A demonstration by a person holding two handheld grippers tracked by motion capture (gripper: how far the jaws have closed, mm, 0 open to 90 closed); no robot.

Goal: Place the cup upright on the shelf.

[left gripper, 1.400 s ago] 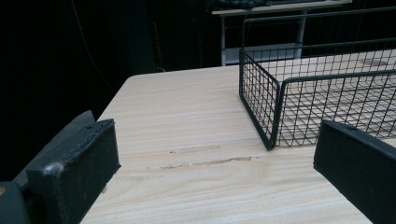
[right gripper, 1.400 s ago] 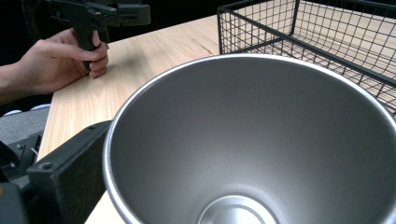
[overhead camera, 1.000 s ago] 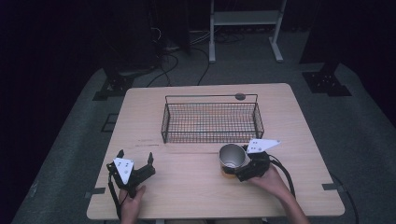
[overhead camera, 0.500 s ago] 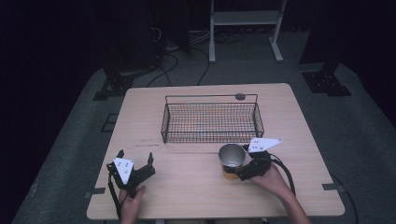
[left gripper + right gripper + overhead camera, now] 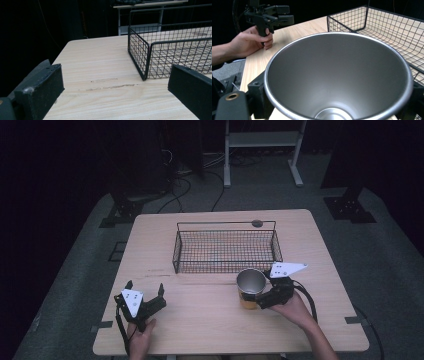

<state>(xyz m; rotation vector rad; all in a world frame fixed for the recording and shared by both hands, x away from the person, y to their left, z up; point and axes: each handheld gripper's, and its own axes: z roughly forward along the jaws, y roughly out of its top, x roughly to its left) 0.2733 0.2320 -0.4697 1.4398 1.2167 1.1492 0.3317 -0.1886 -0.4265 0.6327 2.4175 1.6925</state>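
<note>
Metal cup (image 5: 250,287) upright, mouth upward.

No legible text, label or number anywhere (cup (image 5: 337,82) and basket (image 5: 225,251) included)

The right gripper (image 5: 260,296) has carried the steel cup (image 5: 250,287) slightly up and toward the wire basket (image 5: 226,247), off the table
</note>
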